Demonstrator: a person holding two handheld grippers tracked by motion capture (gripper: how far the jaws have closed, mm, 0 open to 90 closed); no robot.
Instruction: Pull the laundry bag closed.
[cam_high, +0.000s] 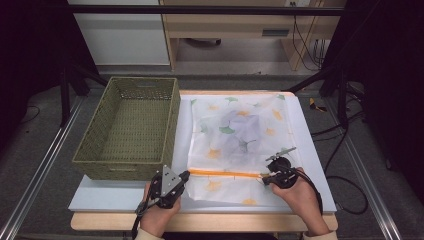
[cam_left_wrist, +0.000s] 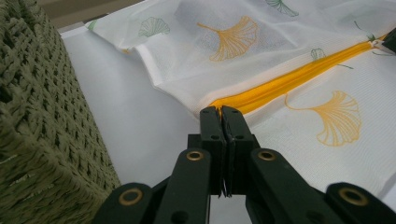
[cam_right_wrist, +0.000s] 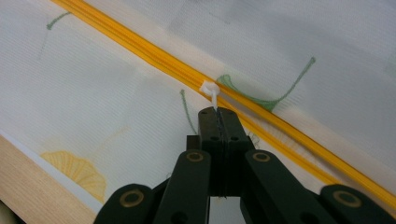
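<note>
At the near edge of the white table (cam_high: 125, 192), a mesh laundry bag (cam_high: 240, 135) printed with ginkgo leaves lies flat just beside a green woven basket (cam_high: 127, 127). The left gripper (cam_high: 186, 174) is pinched tight on the end of the bag's orange zipper (cam_left_wrist: 299, 77). The right gripper (cam_high: 263, 181), jaws pressed together, pinches the white zipper pull (cam_right_wrist: 211, 91) partway along it; no writing is legible.

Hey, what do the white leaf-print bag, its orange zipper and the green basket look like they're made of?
Bag: thin, semi-sheer mesh fabric, likely synthetic; a fine ribbed weave shows up close and a dark shape shows through it. Zipper: matte orange tape, probably woven polyester, with a white pull that looks plastic. Basket: woven olive cord, maybe paper rope or rattan-style fibre; twisted strands and open gaps near the rim.
</note>
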